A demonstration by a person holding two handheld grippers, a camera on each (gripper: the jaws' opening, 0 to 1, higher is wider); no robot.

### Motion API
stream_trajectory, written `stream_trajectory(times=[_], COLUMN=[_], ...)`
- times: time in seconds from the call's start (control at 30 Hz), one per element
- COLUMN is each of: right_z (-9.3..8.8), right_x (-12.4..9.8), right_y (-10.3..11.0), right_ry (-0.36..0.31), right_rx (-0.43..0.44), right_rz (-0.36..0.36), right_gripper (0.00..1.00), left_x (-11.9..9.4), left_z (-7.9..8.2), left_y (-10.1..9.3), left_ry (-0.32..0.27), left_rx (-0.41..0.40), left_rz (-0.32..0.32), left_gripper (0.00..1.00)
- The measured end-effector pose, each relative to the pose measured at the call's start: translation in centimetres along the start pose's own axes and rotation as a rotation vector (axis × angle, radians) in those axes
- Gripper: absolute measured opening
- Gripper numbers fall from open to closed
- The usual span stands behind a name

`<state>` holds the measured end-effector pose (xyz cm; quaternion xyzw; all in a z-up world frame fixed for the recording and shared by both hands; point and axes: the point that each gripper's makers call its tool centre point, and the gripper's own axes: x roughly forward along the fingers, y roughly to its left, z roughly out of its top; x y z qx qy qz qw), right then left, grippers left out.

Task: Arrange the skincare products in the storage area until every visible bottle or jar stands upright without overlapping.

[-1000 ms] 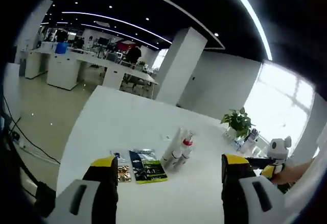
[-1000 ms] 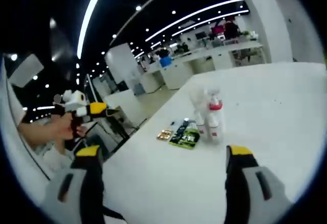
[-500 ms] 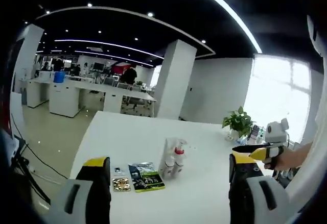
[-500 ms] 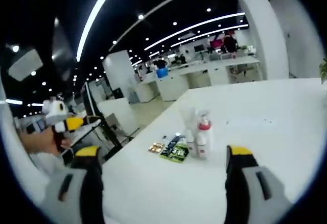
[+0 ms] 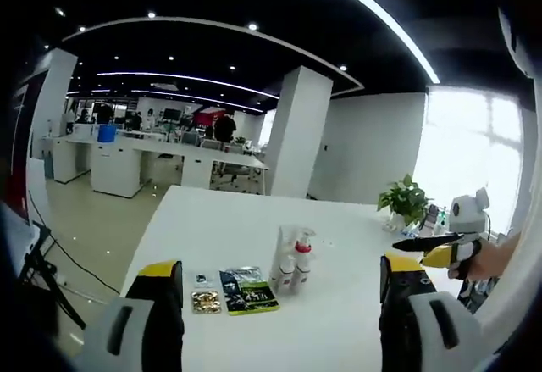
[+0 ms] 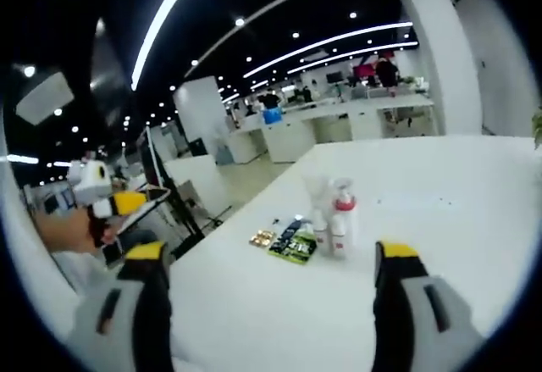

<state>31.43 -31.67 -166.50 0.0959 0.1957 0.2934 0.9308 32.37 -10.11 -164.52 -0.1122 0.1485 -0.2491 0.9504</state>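
I hold left gripper (image 5: 277, 304) and right gripper (image 6: 268, 291) jaws spread, gripping nothing | bottles (image 5: 292, 259) upright mid-table (image 5: 212, 219) (clustered, touching) | packets (image 5: 248, 290) flat beside them

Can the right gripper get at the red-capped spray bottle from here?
Probably yes: the right gripper is open, and only bare white table lies between it and the spray bottle.

Upright bottles (image 6: 332, 224) on white table (image 6: 440, 194)

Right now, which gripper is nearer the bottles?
Right, probably: the bottles look larger from the right gripper. The left gripper hangs farther back; both open, neither touching.
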Motion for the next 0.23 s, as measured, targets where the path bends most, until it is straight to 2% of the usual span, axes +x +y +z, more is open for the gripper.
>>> stream_trajectory(times=[0.23], right_z=[-0.22], right_x=[0.07], right_y=[-0.16], right_ry=[0.012], right_rx=[-0.001], right_rz=[0.002], right_gripper=[0.99], left_x=[-0.14], left_z=[-0.38], left_y=[0.22], left_ry=[0.012], left_rx=[0.008], left_rz=[0.015], left_gripper=[1.0])
